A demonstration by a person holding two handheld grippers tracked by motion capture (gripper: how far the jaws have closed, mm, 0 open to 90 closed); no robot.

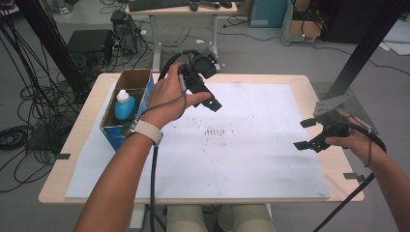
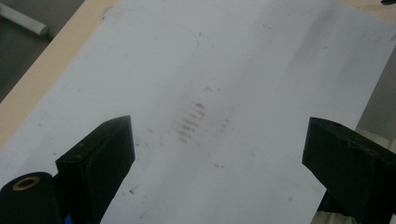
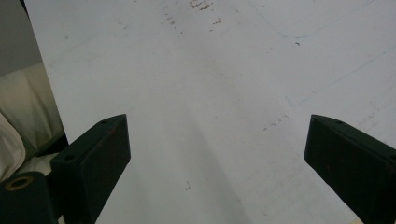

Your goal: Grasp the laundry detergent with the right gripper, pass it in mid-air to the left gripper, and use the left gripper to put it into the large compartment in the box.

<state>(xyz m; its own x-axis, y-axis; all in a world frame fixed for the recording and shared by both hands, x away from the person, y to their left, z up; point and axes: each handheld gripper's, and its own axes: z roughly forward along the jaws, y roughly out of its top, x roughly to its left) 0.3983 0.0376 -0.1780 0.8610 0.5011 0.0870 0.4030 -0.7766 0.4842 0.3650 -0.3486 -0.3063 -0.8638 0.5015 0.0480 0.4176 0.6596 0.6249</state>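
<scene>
Both grippers stand with jaws wide apart and nothing between them. Left gripper (image 1: pixel 209 99) hangs above the white sheet (image 1: pixel 241 159), just right of the cardboard box (image 1: pixel 138 79) at the table's (image 1: pixel 309 82) left edge. A blue bottle (image 1: pixel 124 106) with a white cap stands upright inside the box, apart from the jaws. In the left gripper view the gripper (image 2: pixel 217 154) looks down on the sheet's brown smudge marks (image 2: pixel 190 122). Right gripper (image 1: pixel 306 134) hovers over the sheet's right edge, well apart from box and bottle; its own view (image 3: pixel 217 154) shows bare sheet between the jaws. Nothing lies between either gripper and the box. The left hand (image 1: pixel 167 96) reaches forward, wrist with a watch band beside the box; the right hand (image 1: pixel 355 142) holds its gripper pointing left.
</scene>
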